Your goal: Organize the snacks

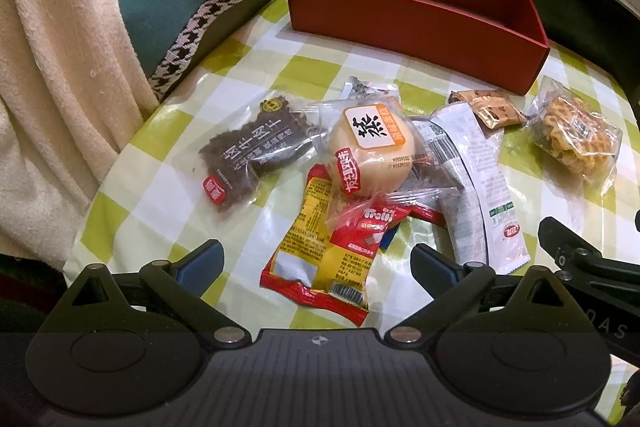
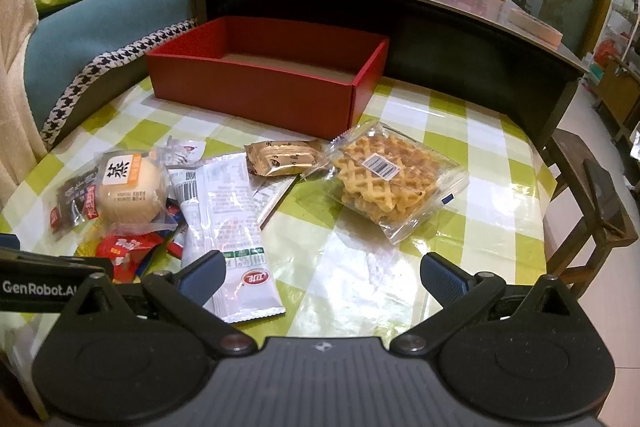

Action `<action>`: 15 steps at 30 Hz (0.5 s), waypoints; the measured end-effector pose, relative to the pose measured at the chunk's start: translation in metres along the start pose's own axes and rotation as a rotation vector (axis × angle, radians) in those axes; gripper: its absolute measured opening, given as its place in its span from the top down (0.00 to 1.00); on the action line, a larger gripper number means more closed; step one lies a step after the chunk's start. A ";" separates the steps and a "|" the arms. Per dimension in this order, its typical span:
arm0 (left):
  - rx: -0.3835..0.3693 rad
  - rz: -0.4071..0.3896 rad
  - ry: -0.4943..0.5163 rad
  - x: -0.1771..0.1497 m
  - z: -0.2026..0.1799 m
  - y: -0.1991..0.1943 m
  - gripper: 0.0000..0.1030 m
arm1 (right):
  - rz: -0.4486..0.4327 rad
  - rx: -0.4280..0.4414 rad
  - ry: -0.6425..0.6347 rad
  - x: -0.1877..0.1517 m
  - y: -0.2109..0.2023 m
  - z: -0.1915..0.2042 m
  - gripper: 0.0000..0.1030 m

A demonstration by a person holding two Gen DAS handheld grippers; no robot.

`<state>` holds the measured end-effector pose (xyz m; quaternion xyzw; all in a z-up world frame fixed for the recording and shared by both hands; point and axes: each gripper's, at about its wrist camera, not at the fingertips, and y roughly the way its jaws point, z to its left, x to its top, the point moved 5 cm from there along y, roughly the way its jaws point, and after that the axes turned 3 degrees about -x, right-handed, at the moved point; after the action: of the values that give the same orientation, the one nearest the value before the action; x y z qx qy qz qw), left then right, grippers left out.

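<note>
Both views ride low and close over the worktop (image 1: 224, 75), each looking forward past its own gripper toward the far red box (image 1: 416, 23). The left wrist view sits nearer the left side, tipped down onto the snack pile, with the round bun (image 1: 370, 147) almost dead centre. The right wrist view sits further right and looks flatter, taking in the waffle pack (image 2: 384, 179) up close. They share the box, the bun, the white sachet (image 2: 228, 223) and the waffle pack.
</note>
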<state>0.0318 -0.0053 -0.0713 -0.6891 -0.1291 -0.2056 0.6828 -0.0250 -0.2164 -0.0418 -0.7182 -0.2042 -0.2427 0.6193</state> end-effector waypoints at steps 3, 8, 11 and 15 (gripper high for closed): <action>-0.002 0.004 -0.002 0.000 0.001 0.001 0.02 | 0.002 0.002 -0.002 -0.001 0.001 0.001 0.00; -0.014 0.012 -0.010 0.000 0.003 0.001 0.02 | 0.017 0.026 0.001 0.000 0.003 0.001 0.00; -0.017 0.019 -0.023 0.001 0.006 0.002 0.02 | 0.017 0.030 -0.010 0.002 0.004 0.002 0.00; -0.023 0.026 -0.046 0.004 0.010 0.004 0.01 | 0.029 0.052 -0.017 0.005 0.008 0.004 0.00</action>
<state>0.0383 0.0044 -0.0724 -0.7032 -0.1334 -0.1820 0.6742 -0.0158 -0.2138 -0.0451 -0.7069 -0.2051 -0.2222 0.6395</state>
